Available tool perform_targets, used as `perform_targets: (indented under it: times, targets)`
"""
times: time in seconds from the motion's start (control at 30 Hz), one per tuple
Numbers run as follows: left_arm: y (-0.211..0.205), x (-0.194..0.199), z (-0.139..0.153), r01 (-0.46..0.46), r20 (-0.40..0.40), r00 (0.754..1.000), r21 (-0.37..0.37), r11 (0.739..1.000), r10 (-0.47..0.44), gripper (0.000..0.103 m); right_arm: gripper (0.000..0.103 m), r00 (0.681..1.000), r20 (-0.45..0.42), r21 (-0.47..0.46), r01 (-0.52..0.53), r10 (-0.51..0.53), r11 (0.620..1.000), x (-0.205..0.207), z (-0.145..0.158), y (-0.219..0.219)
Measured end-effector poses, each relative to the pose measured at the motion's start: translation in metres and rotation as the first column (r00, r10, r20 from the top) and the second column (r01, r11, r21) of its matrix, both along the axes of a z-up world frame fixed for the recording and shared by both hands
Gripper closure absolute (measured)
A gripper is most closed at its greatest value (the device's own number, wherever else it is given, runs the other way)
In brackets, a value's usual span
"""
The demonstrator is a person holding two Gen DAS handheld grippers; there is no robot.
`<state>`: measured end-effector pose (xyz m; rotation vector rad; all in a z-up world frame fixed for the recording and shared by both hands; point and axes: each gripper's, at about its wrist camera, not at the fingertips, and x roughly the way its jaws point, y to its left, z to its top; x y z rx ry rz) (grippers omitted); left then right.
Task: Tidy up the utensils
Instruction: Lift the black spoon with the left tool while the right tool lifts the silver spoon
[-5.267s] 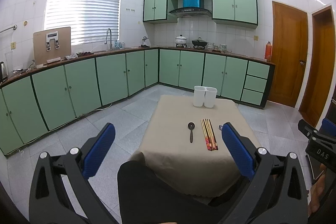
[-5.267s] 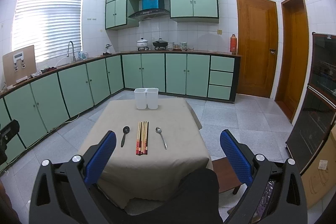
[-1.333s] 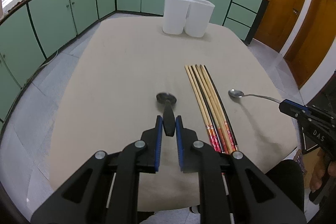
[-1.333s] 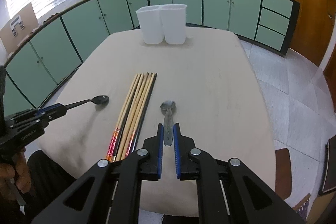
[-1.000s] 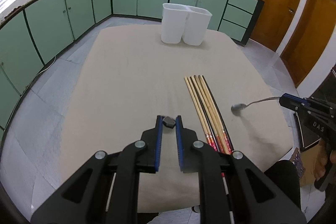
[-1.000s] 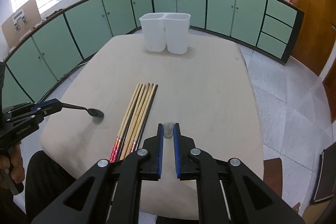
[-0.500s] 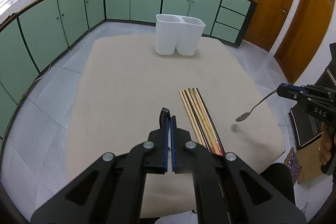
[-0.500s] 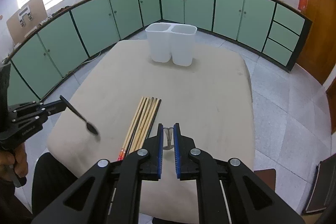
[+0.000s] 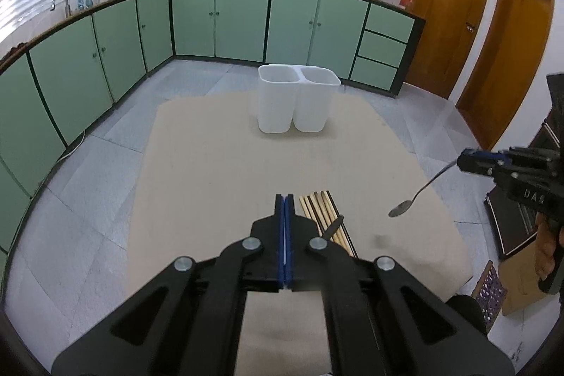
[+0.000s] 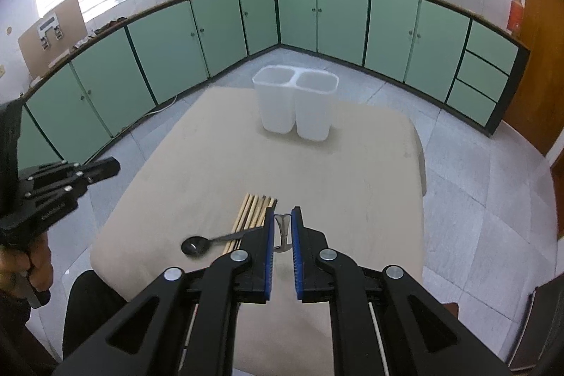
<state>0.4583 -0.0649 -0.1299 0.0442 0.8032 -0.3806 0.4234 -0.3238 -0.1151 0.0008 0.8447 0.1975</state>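
Half a second ago the left gripper [image 9: 283, 199] held the black spoon [image 10: 195, 246] dangling from its tips. Now its blue pads are clenched flat together with nothing between them, and the spoon is down at the near end of the table [image 9: 218, 164], its handle crossing the chopsticks [image 10: 255, 208]. Both grippers sit higher over the table than before, and the chopsticks have not shifted. The right gripper [image 10: 283, 217] is still clamped on the silver spoon [image 9: 400, 209]. The right wrist view shows only that spoon's handle end-on between the pads, while the left wrist view shows its whole length slanting down from the tips, bowl lowest, clear of the table. The black spoon's bowl shows only in the right wrist view. The left wrist view catches just a dark stub of its handle beside the gripper finger. The white two-part bin [image 9: 278, 108] stands at the far end, and both compartments show only bare white walls inside.
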Motion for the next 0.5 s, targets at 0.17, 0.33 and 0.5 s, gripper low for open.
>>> perform_targets:
  times: [0.17, 0.33, 0.5]
  targets:
    - [-0.017, 0.01, -0.033, 0.06, -0.072, 0.996, 0.004, 0.998, -0.06, 0.075, 0.094, 1.0, -0.003, 0.022, 0.017, -0.017, 1.0, -0.003, -0.005, -0.01]
    - [-0.063, 0.018, -0.073, 0.152, -0.106, 0.983, 0.043, 0.987, -0.147, 0.059, 0.094, 0.999, -0.022, 0.036, 0.04, -0.039, 0.999, -0.004, -0.016, -0.024]
    - [-0.103, 0.03, -0.103, 0.21, -0.125, 0.973, 0.109, 0.972, -0.196, 0.059, 0.094, 0.998, -0.037, 0.049, 0.058, -0.056, 0.997, -0.004, -0.028, -0.038]
